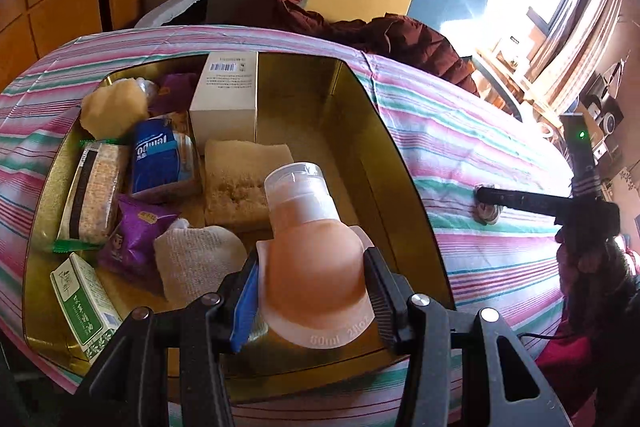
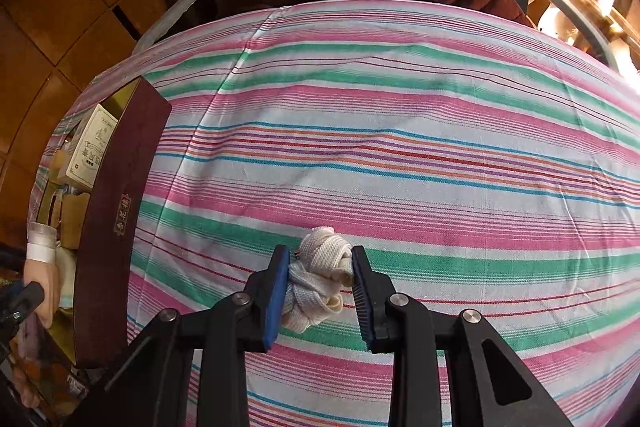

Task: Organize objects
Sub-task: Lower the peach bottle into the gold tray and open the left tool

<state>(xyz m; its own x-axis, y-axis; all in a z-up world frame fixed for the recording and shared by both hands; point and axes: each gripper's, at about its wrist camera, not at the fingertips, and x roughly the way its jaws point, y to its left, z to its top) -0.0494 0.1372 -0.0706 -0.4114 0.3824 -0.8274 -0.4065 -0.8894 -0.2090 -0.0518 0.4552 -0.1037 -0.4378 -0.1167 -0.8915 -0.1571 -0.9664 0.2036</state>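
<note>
In the left wrist view the left tongs (image 1: 312,291) are clamped on a soft peach squeeze bottle (image 1: 310,247) with a clear flip cap, held at lower centre above the open gold-lined box (image 1: 404,195). To do this step well, I judge the bottle should be lowered cap-first into the bare gold floor right of the sponge, kept clear of the box's right wall, and let go only once it rests on the bottom. Counted in the box: one white carton (image 1: 226,95) standing at upper centre, one tan sponge (image 1: 244,179) at centre, one blue tissue pack (image 1: 160,159), one cracker pack (image 1: 94,191) at left, one green-and-white carton (image 1: 84,307) at lower left, one white cloth wad (image 1: 196,259), one pale lump (image 1: 114,107) at upper left, and two purple packets, the nearer purple packet (image 1: 136,231) at lower left. At right, on the striped cloth (image 1: 480,147) over the counter, the other gripper's dark finger reaches a small bundle. In the right wrist view the right tongs (image 2: 320,293) are closed on one knotted cream sock bundle (image 2: 320,279) at lower centre, which lies on the cloth, well right of the box's maroon side at the left edge. A clean lift needs the pads square across the knot.
</note>
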